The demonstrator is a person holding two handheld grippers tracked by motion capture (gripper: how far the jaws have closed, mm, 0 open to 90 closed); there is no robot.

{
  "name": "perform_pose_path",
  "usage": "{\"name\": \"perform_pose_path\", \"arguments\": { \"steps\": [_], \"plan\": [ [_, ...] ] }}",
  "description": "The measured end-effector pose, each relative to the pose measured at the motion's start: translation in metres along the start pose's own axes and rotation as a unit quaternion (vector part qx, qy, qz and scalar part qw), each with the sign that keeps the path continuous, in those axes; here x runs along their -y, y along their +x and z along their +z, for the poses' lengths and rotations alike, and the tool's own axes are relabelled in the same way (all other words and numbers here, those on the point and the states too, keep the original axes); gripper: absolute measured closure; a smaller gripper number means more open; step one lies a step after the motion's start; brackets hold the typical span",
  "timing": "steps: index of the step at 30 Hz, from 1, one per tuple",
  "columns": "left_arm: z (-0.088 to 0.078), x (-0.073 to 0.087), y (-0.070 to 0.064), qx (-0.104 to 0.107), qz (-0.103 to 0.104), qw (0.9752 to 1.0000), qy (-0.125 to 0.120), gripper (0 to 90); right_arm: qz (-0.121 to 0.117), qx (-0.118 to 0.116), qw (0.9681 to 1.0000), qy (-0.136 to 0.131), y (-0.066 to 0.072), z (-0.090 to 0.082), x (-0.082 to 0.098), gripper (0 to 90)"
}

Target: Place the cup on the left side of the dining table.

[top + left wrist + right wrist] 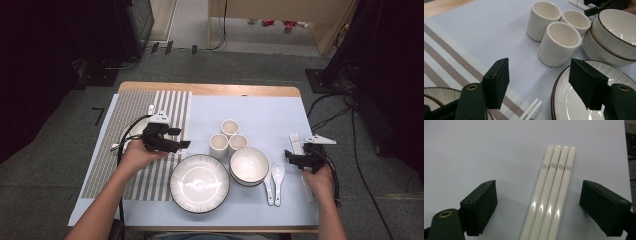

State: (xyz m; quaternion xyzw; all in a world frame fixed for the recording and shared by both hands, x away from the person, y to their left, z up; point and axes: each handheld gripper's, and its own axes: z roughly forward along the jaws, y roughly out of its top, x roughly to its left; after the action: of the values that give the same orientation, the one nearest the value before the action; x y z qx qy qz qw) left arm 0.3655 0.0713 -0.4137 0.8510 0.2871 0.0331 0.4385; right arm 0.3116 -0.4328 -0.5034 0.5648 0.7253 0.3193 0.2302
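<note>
— What's under my right gripper (pixel 537 207)?

— Four white chopsticks (pixel 551 192), side by side on the pale blue mat (pixel 479 150) at the table's right edge. My jaws stand wide on either side of them, touching nothing.

— And my left gripper (pixel 544 82)?

— Also open, nothing between the pads (just air). It hangs over the seam between the striped placemat (pixel 446 50) and the blue mat, beside the big plate (pixel 566 100), with three cups (pixel 557 42) and stacked bowls (pixel 614 37) beyond.
</note>
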Motion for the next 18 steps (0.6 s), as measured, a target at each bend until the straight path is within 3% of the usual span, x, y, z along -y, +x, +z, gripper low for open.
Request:
{"name": "perform_pose_path", "arguments": {
  "steps": [18],
  "plan": [
    [0.012,-0.004,0.0,0.009,-0.001,1.0,0.003,33.0,0.0,0.0,1.0,0.0,0.0,0.0,0.0,14.2]
  ]
}}
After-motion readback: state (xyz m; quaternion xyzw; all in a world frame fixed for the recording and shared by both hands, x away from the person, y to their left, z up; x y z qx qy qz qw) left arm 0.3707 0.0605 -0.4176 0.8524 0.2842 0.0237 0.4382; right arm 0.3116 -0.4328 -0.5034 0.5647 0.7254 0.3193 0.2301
